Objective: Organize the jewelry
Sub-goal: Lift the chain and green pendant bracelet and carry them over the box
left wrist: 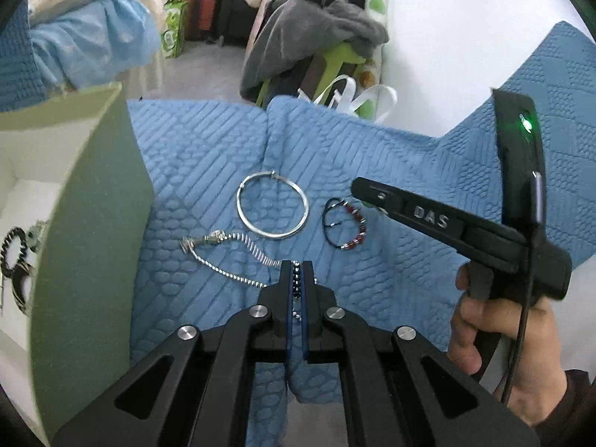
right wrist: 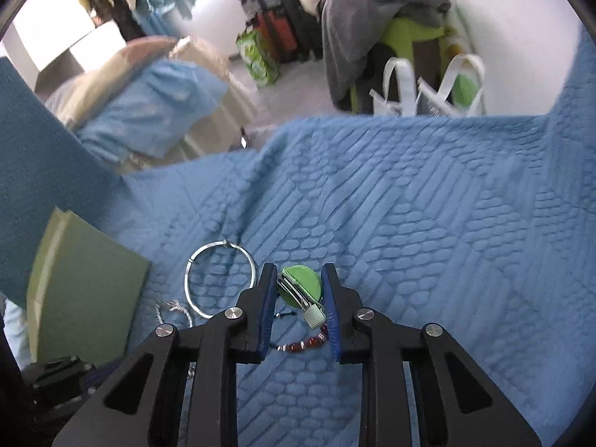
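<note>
My left gripper is shut on a dark beaded strand joined to a silver twisted chain that lies on the blue quilt. A silver bangle and a red-bead cord bracelet lie beyond it. My right gripper is open, its jaws on either side of a green round clip with a white end. The red-bead bracelet lies under the jaws, and the bangle is to their left. The right gripper also shows in the left wrist view, over the bracelet.
A green box with a white inside stands at the left and holds a black-and-white bracelet. Its green side shows in the right wrist view. The blue quilt covers the surface. Bags and clothes lie beyond the far edge.
</note>
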